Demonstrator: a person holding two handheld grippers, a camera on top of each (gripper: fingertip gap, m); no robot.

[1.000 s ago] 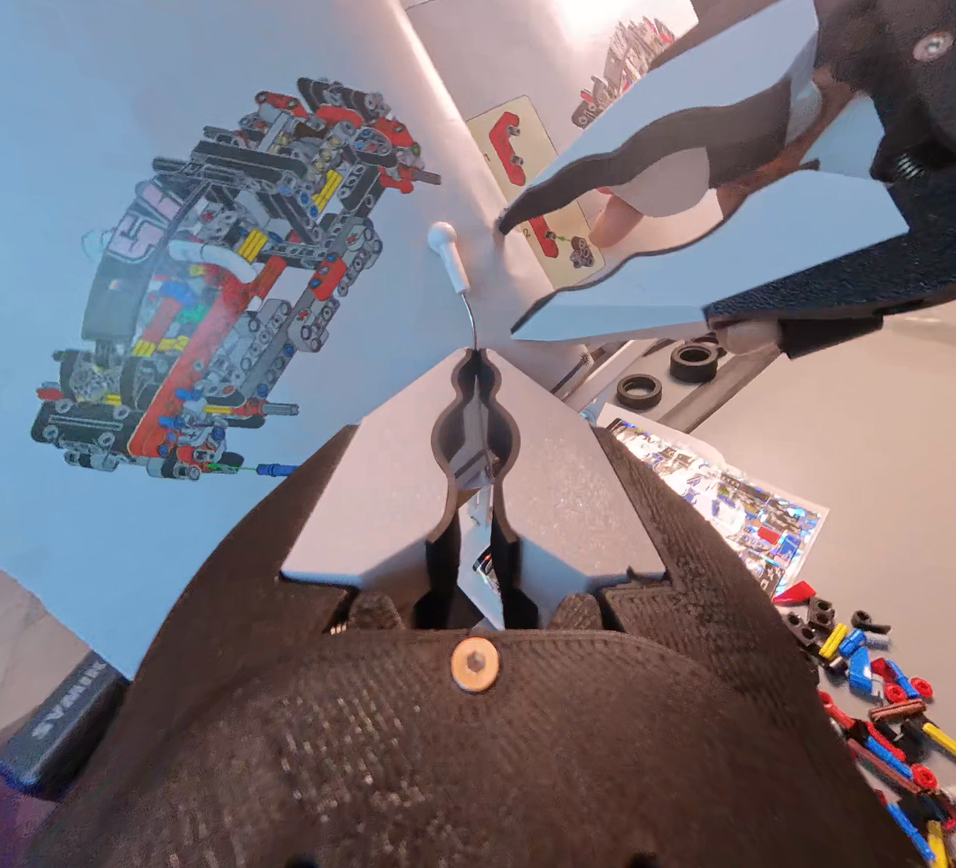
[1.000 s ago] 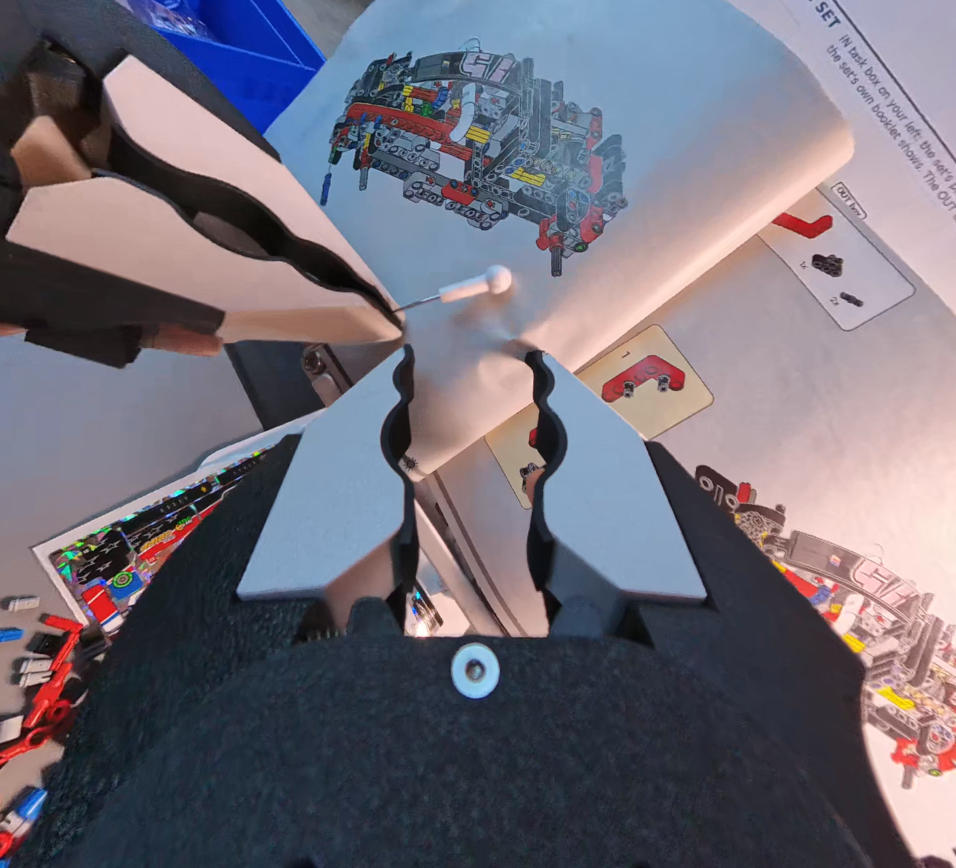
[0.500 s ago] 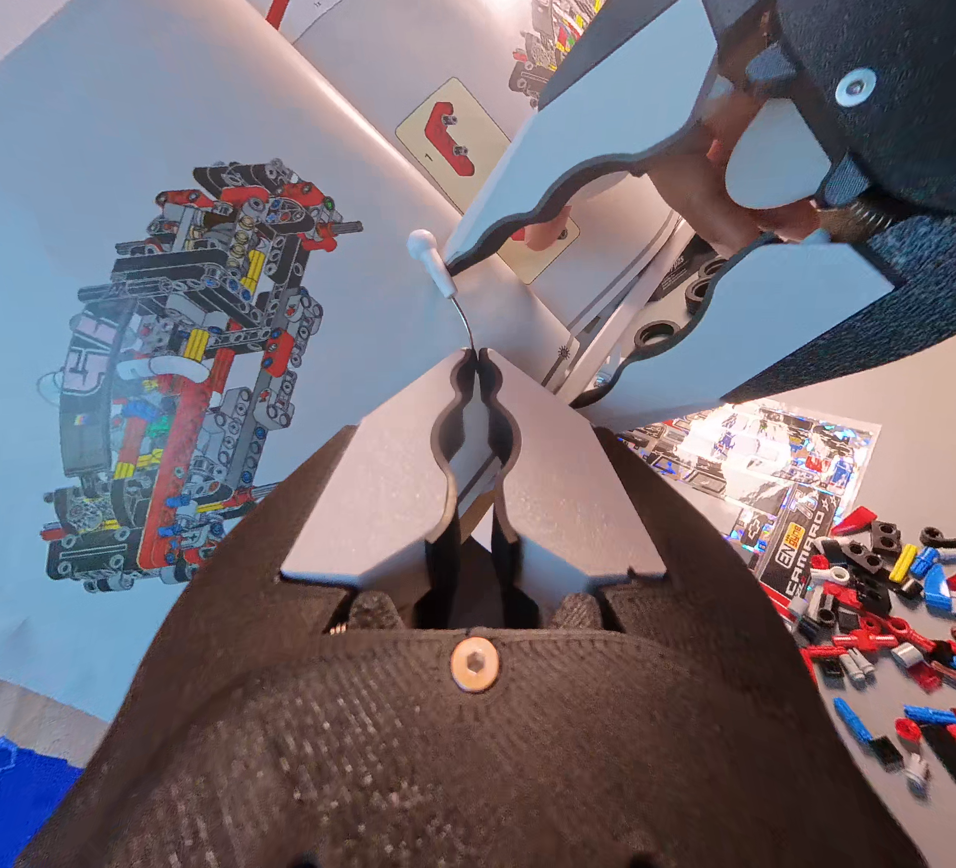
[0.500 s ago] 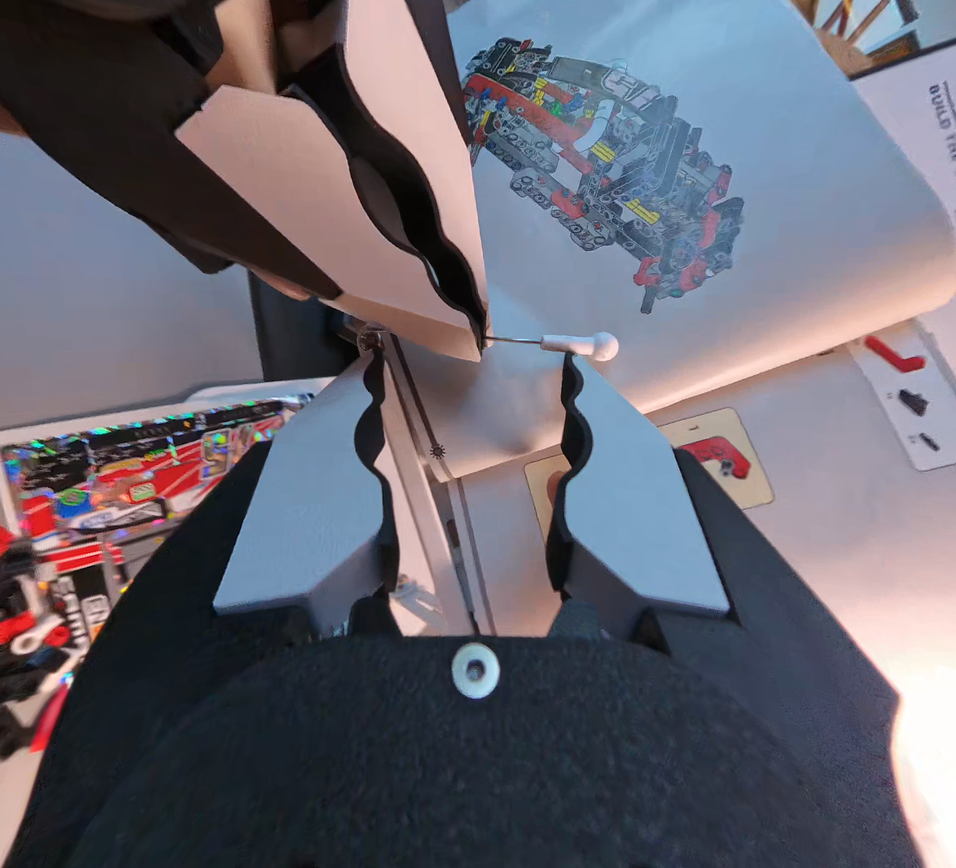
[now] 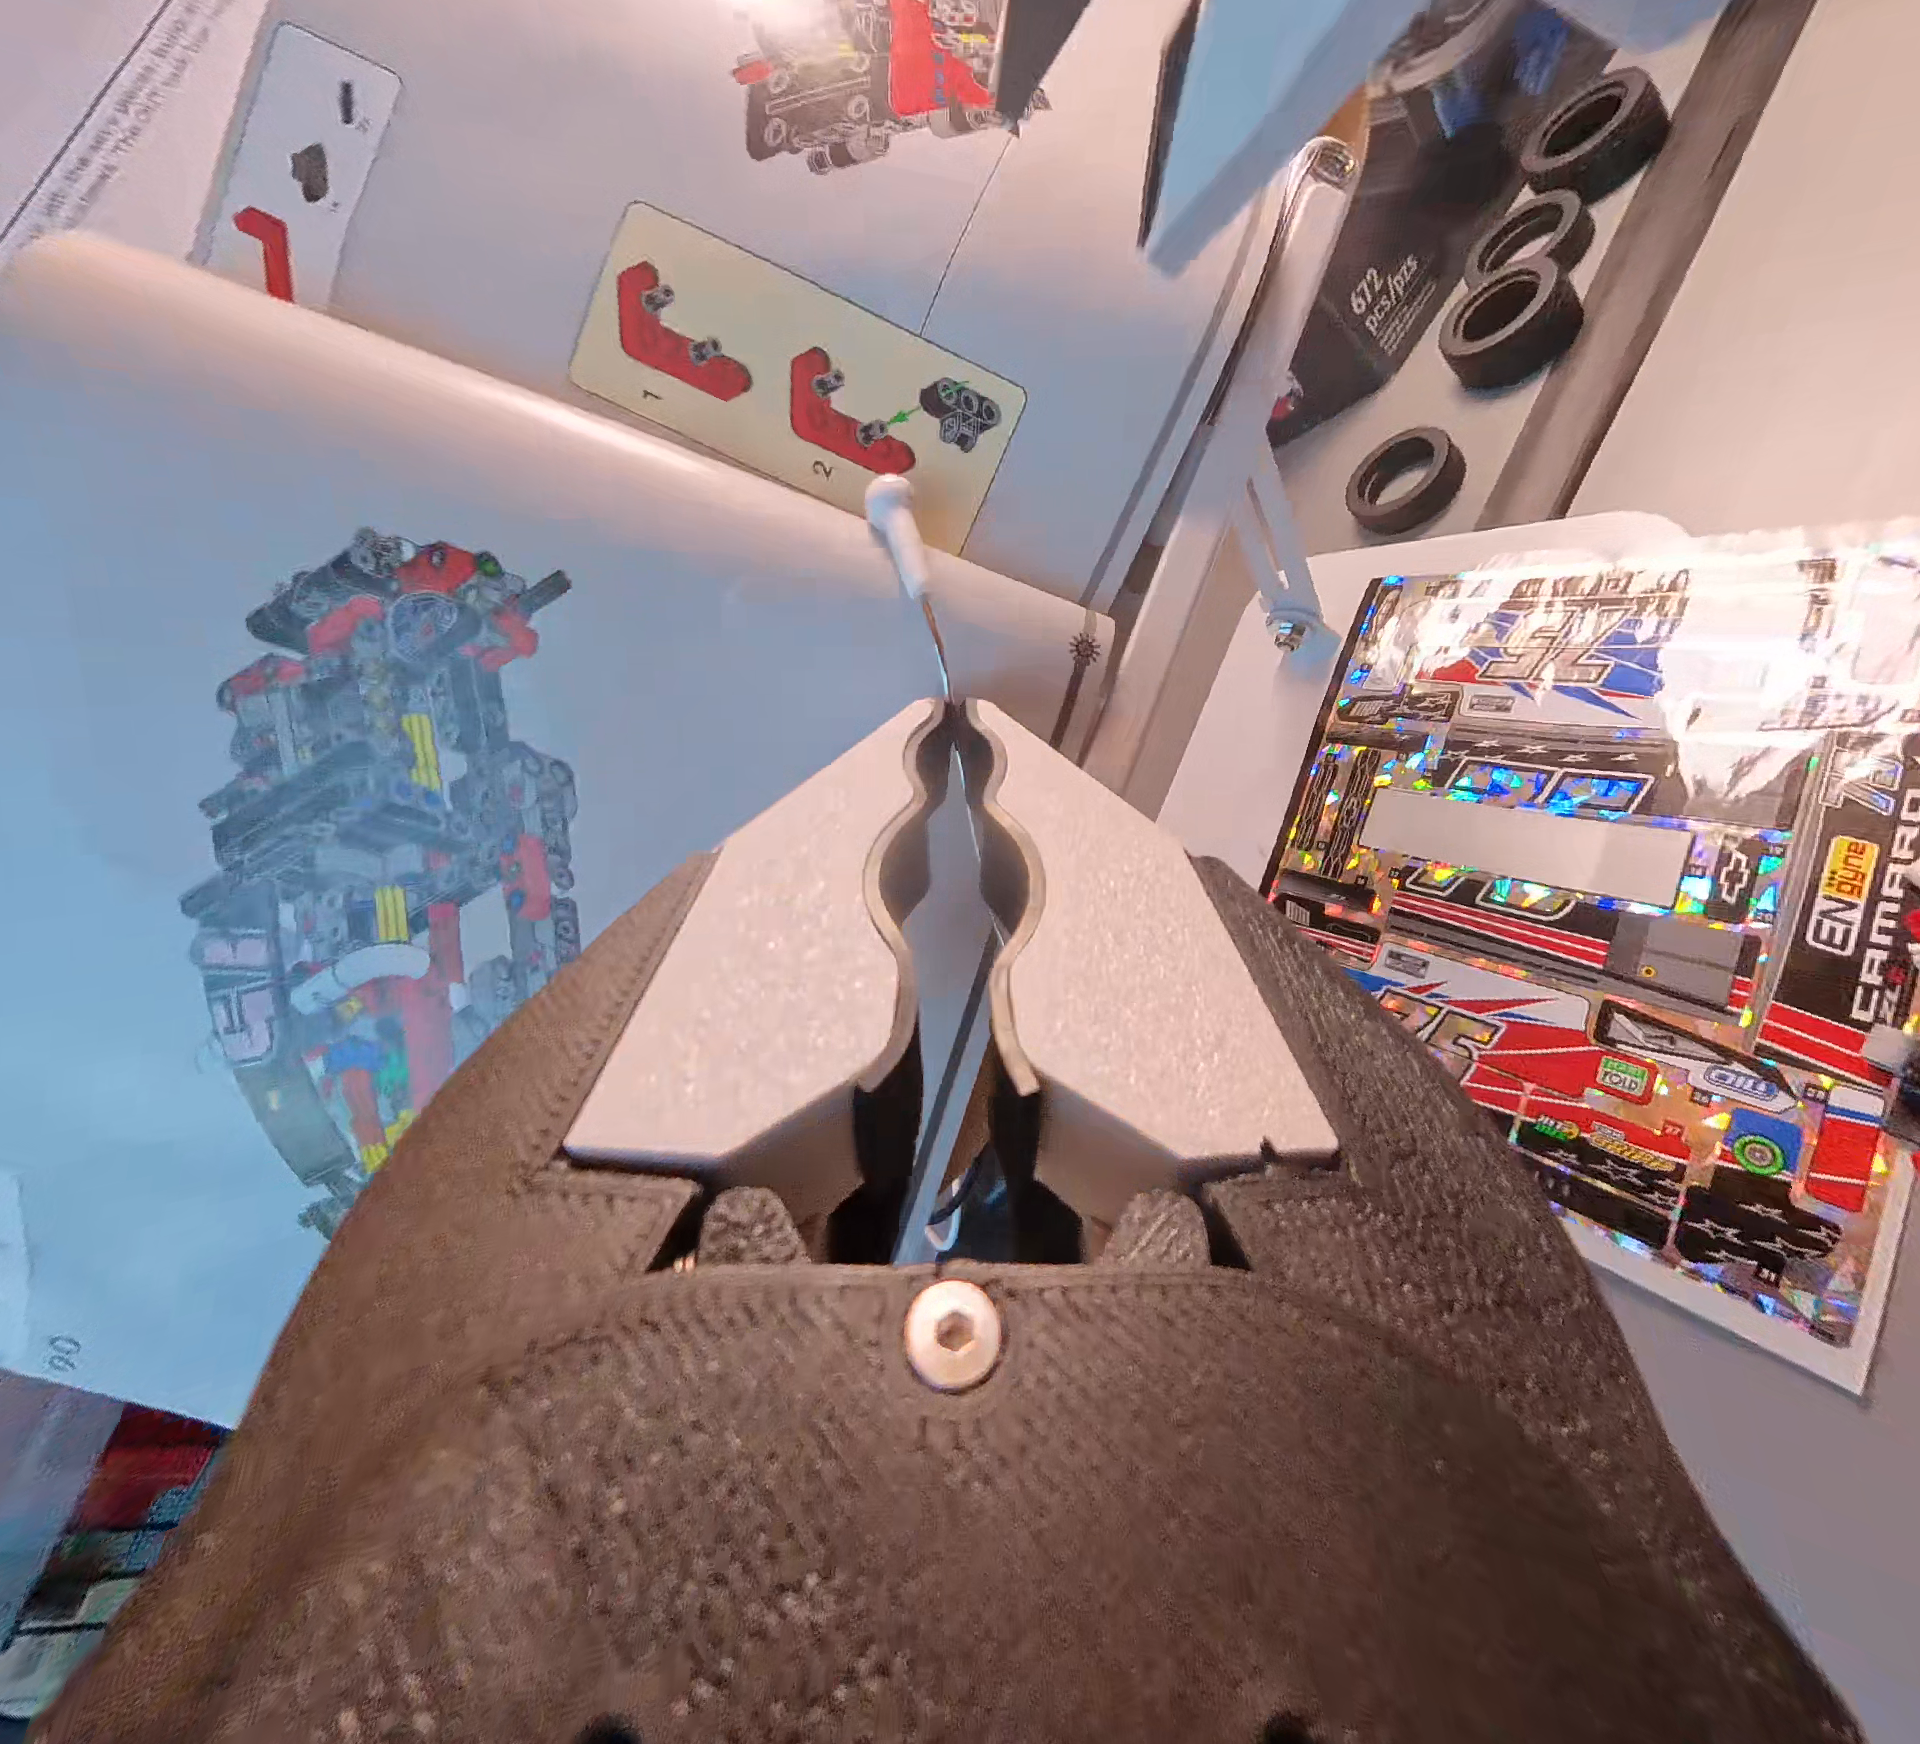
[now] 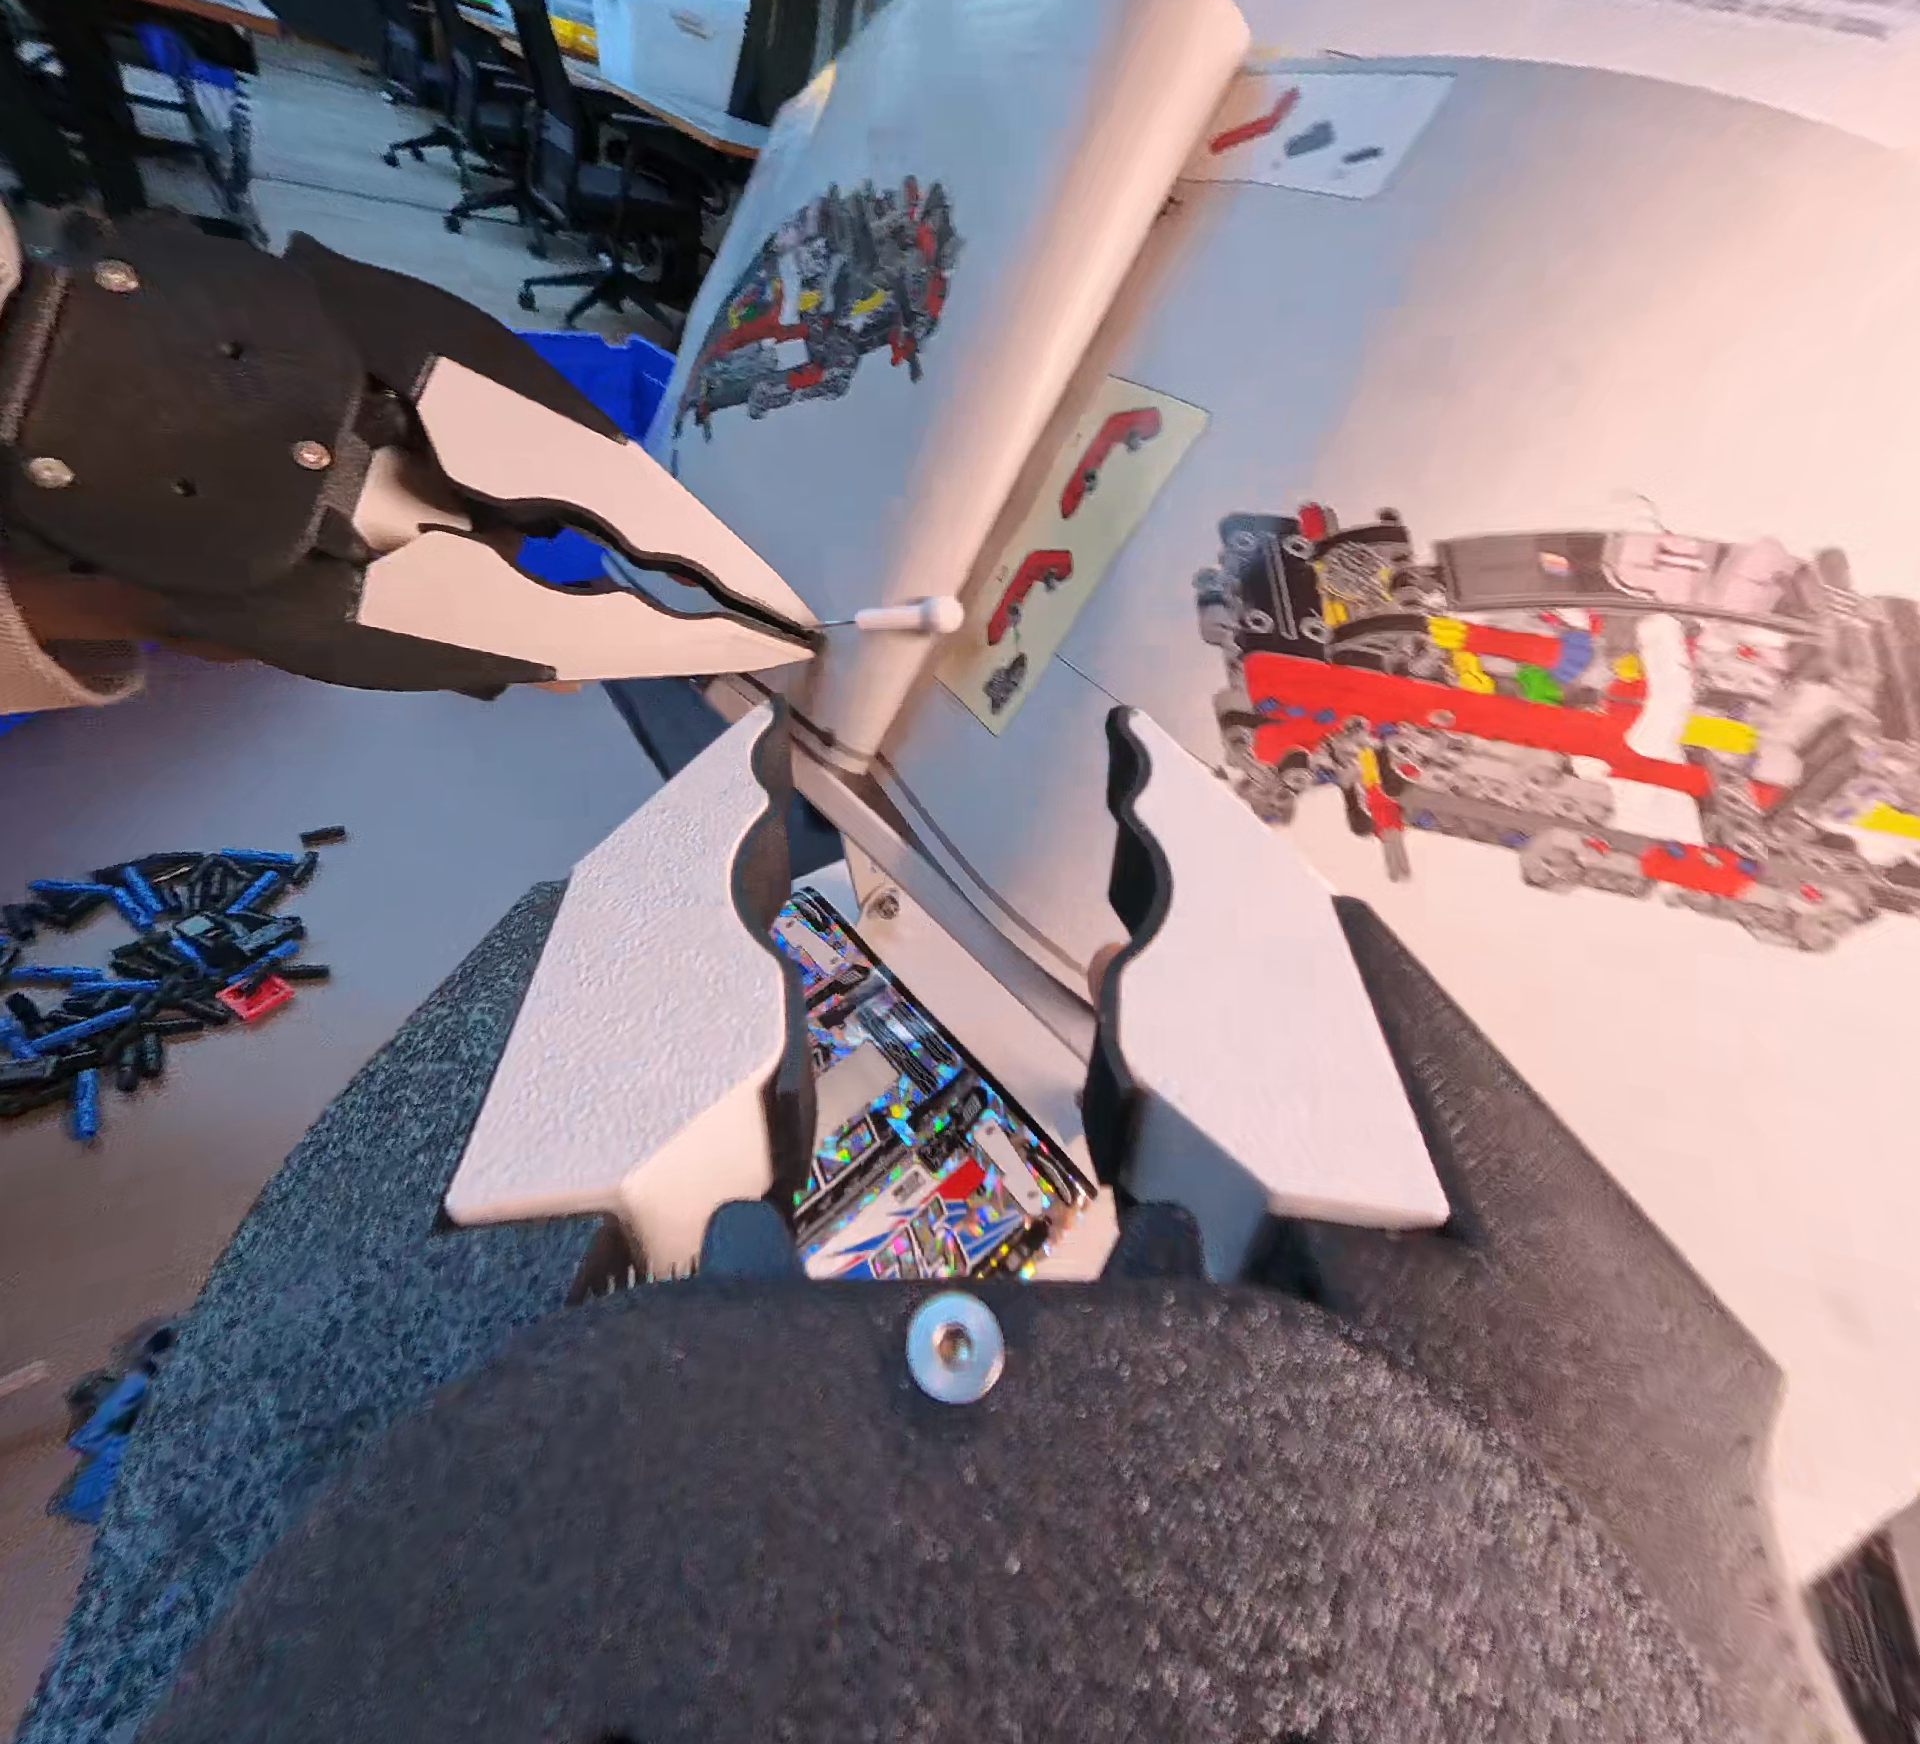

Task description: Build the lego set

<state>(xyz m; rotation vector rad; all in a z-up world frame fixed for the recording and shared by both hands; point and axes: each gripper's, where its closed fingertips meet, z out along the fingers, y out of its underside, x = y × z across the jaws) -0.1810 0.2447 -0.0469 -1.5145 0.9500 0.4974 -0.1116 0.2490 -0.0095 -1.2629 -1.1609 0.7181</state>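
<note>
Grey and pinched together, our left tongs (image 5: 954, 707) clamp a thin metal rod (image 5: 940, 645) whose white tip (image 5: 891, 499) pokes up at mid-frame against the curled page (image 5: 520, 614) of the instruction booklet (image 5: 644, 84). In the right wrist view our right tongs (image 6: 940, 738) gape wide with nothing between them, low in the frame just below that page edge, while the shiny sticker sheet (image 6: 914, 1133) shows through their gap. Loose blue and black lego pieces (image 6: 156, 946) lie at the left edge, well apart from both tongs.
</note>
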